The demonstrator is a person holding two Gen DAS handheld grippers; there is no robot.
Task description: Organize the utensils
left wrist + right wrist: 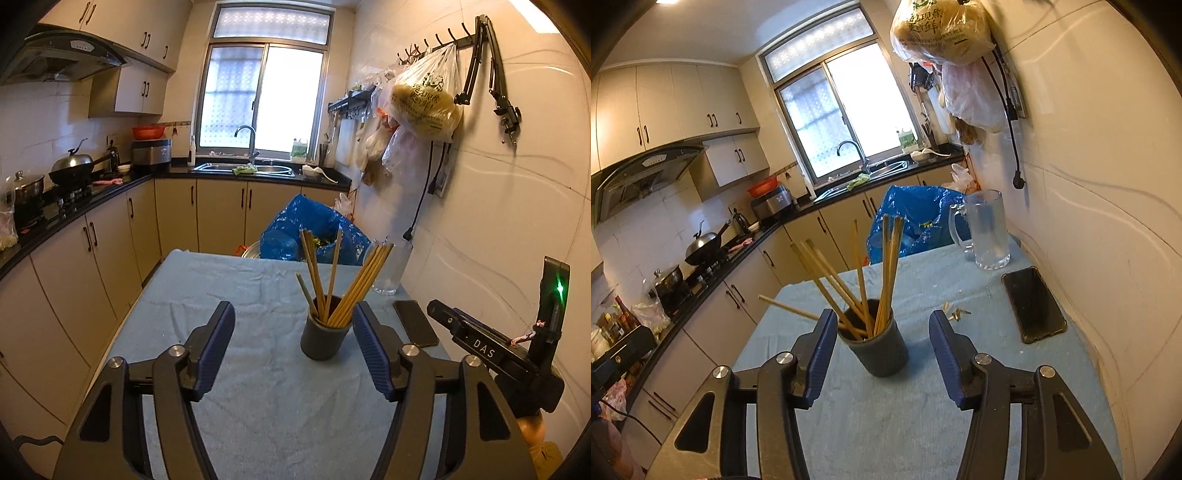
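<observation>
A dark grey cup [323, 338] stands upright on the light blue towel [258, 387], holding several wooden chopsticks [343, 284] that fan out of its top. My left gripper [293, 319] is open and empty, with the cup just beyond its fingertips, nearer the right finger. In the right wrist view the same cup [877, 349] with its chopsticks [871, 273] sits between and just beyond my right gripper's fingers. My right gripper [882, 325] is open and empty. Part of the right gripper's body [498, 347] shows at the right of the left wrist view.
A black phone [1034, 304] lies on the towel at the right, by the wall. A clear glass mug [988, 230] stands at the table's far right. A blue bag [916, 218] sits behind the table. Small scraps [955, 312] lie near the phone. Kitchen counters run along the left.
</observation>
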